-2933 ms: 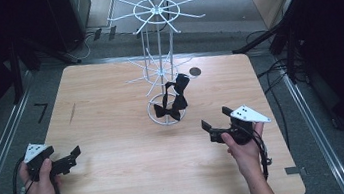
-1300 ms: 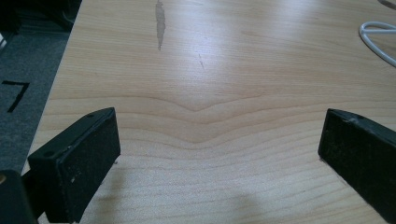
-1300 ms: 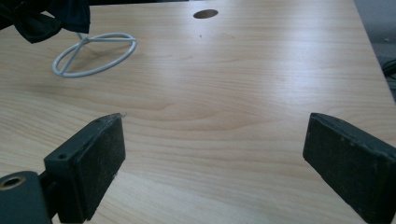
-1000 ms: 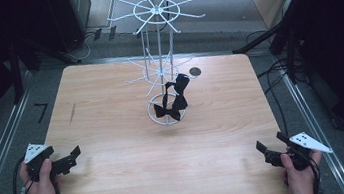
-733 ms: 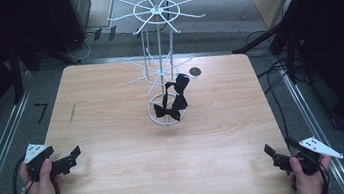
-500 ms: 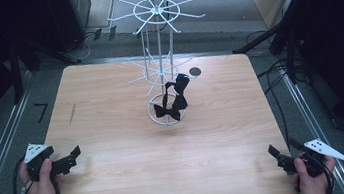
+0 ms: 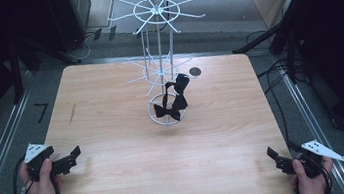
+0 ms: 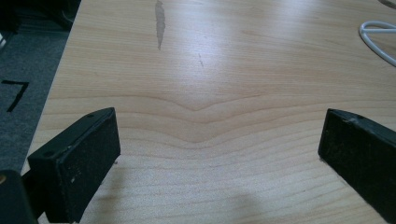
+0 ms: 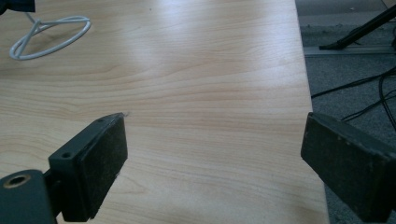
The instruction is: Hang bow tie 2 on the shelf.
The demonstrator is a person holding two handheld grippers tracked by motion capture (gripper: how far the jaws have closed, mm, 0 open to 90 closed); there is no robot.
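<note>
A white wire display stand (image 7: 159, 53) rises from a ring base (image 7: 155, 118) at the middle of the wooden table (image 7: 111, 110). Two black bow ties (image 7: 174, 99) hang on its lower arms. My left gripper (image 7: 69, 158) rests at the table's near left corner, open, with bare wood between its jaws (image 8: 219, 154). My right gripper (image 7: 276, 158) sits at the near right corner, open and holding nothing (image 9: 212, 163). The stand's ring base (image 9: 51, 35) lies far off at the upper left of the right gripper view.
A small dark round disc (image 7: 195, 71) lies on the table behind the stand. A dark streak (image 8: 159, 21) marks the wood ahead of the left gripper. Cables (image 7: 277, 70) and tripod legs run on the floor to the right of the table.
My right gripper has drawn back from near the stand to the table's near right corner, sliding slightly further toward the edge. The left gripper has stayed put.
</note>
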